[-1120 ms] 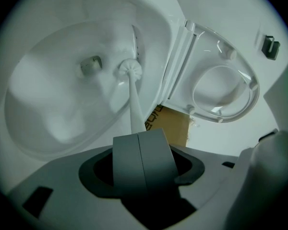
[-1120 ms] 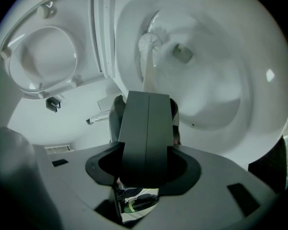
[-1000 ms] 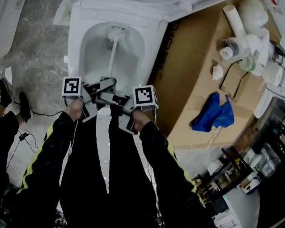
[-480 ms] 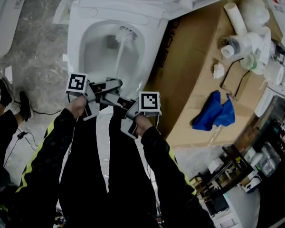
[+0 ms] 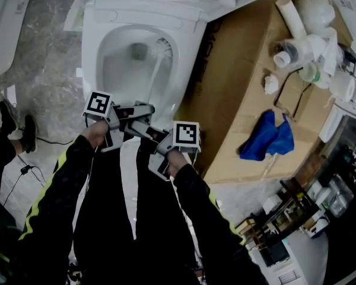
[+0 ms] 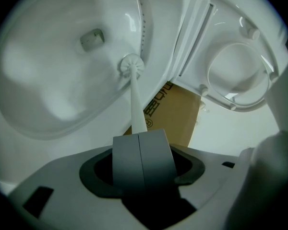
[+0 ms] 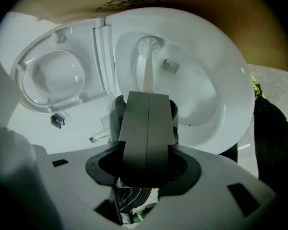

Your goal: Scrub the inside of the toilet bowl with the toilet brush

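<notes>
The white toilet bowl [image 5: 92,52] stands open below me. A white toilet brush [image 5: 164,44] leans inside it, its head against the bowl's right inner wall, right of the drain hole [image 5: 139,50]. Its thin handle [image 5: 153,76] runs back to both grippers at the bowl's near rim. My left gripper [image 5: 143,107] is shut on the handle, which comes out between its jaws [image 6: 138,121] toward the brush head [image 6: 131,66]. My right gripper [image 5: 145,127] sits just behind and right of it, jaws shut on the handle's end, with the brush head [image 7: 150,45] straight ahead.
The raised seat and lid [image 6: 236,74] stand behind the bowl. A large cardboard sheet [image 5: 237,94] lies right of the toilet, with a blue cloth [image 5: 267,138] and white pipe parts [image 5: 302,37] on it. Another person's shoes [image 5: 15,126] stand at the left.
The brush head has swept from the bowl's back middle across to its right wall. Both grippers have shifted slightly right and toward me, still clamped on the handle.
</notes>
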`<state>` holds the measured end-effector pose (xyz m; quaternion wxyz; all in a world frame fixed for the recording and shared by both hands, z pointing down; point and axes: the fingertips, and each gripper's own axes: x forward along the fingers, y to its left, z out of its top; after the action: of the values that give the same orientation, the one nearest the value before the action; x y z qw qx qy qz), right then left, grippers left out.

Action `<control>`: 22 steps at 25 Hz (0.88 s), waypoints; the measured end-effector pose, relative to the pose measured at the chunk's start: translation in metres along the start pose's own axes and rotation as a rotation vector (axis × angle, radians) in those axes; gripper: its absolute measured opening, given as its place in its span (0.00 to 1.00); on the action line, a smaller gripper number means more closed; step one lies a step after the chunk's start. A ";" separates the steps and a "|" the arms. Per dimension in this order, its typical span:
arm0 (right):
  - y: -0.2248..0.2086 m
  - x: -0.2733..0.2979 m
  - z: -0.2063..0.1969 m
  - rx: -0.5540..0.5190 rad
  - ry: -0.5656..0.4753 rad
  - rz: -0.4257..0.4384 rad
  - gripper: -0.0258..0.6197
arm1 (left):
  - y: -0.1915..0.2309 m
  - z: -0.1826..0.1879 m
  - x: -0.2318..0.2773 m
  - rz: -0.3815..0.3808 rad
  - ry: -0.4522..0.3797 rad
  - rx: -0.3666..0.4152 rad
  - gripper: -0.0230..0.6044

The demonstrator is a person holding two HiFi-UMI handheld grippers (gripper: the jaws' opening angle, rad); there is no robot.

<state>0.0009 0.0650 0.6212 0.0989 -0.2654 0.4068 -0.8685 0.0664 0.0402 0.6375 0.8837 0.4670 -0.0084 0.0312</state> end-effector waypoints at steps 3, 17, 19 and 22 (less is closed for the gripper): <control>-0.002 -0.002 -0.004 0.025 -0.022 -0.002 0.34 | 0.003 -0.006 0.000 0.010 0.036 -0.017 0.46; -0.007 0.010 -0.038 0.145 -0.091 0.017 0.34 | 0.017 -0.037 -0.023 0.088 0.153 -0.104 0.46; -0.008 0.011 -0.045 0.165 -0.101 0.018 0.34 | 0.019 -0.043 -0.027 0.102 0.168 -0.116 0.46; -0.011 0.012 -0.057 0.201 -0.111 0.019 0.34 | 0.023 -0.056 -0.034 0.124 0.191 -0.144 0.46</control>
<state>-0.0394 0.1048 0.6036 0.1556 -0.2980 0.3141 -0.8879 0.0303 0.0973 0.6236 0.9080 0.3961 0.0448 0.1292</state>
